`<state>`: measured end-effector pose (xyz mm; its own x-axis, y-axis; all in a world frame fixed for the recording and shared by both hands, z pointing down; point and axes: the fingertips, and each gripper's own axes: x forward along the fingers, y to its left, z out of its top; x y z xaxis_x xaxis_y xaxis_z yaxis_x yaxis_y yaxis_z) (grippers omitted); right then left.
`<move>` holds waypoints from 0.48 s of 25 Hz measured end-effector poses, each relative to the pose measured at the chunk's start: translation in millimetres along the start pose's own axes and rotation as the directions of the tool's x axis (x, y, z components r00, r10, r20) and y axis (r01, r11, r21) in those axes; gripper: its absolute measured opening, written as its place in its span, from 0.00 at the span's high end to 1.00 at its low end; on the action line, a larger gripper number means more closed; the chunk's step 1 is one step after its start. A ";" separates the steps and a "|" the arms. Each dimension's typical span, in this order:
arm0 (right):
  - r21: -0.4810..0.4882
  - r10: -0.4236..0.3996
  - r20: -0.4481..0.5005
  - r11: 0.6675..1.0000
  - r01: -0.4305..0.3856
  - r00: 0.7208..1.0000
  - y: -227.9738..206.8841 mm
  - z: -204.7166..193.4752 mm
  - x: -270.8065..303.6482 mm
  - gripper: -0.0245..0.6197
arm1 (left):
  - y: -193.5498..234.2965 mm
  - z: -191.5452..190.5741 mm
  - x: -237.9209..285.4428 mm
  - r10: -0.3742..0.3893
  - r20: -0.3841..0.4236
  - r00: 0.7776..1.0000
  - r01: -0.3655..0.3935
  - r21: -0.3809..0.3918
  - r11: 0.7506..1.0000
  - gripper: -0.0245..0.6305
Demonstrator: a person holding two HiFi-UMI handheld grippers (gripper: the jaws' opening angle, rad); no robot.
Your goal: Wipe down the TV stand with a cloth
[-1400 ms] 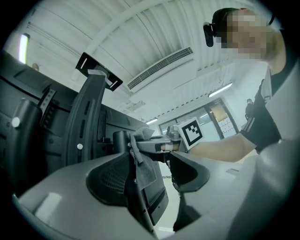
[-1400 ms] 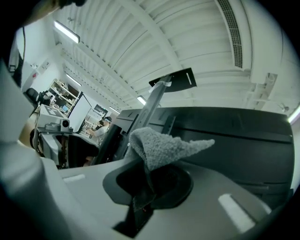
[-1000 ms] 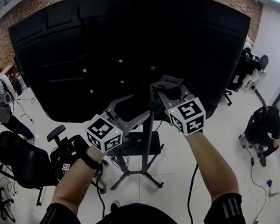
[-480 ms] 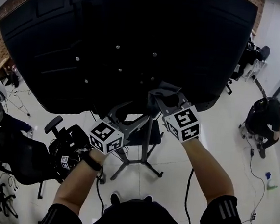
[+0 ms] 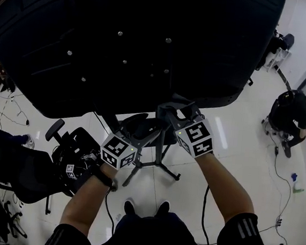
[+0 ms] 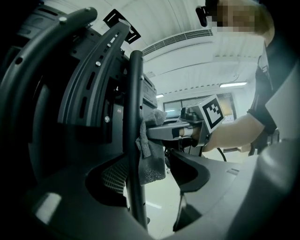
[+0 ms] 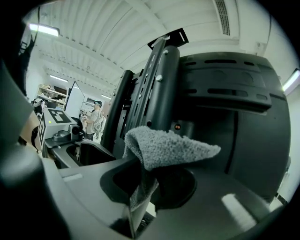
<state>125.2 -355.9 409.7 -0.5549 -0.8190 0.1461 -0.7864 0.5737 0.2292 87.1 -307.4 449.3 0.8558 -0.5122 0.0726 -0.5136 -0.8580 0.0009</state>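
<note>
The black pole (image 5: 161,147) of the TV stand runs down from the back of the big black TV (image 5: 150,38). My right gripper (image 5: 171,111) holds a grey cloth (image 7: 164,145) against the pole from the right; its jaws are opening with the cloth still pinched between them. From the left gripper view the cloth (image 6: 151,150) drapes against the pole (image 6: 135,140). My left gripper (image 5: 142,124) reaches in from the left, and its jaws stand apart with the pole between them, not clamped.
The stand's legs (image 5: 164,171) spread on the white floor below my hands. A black office chair (image 5: 24,171) stands at the left. A person (image 5: 291,114) crouches at the right. Cables (image 5: 284,186) trail on the floor.
Both grippers have slid down the pole together, the cloth going with the right one. The TV now fills more of the head view.
</note>
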 end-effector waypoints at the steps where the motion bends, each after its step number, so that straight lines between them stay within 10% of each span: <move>1: 0.009 -0.001 -0.009 1.000 0.001 1.000 1.9 -7.0 1.2 0.84 | -0.1 -7.8 -0.1 -0.005 -0.012 1.000 0.005 -0.012 1.000 0.51; 12: 0.077 0.027 -0.177 0.997 -0.014 0.984 30.5 -112.3 19.6 0.83 | 4.5 -92.1 -1.8 -0.056 -0.118 0.991 0.044 -0.100 0.994 0.51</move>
<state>120.9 -355.8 527.6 -0.5192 -0.7923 0.3203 -0.7973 0.5840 0.1522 77.6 -306.8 541.0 0.8700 -0.4553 0.1892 -0.4787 -0.8719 0.1035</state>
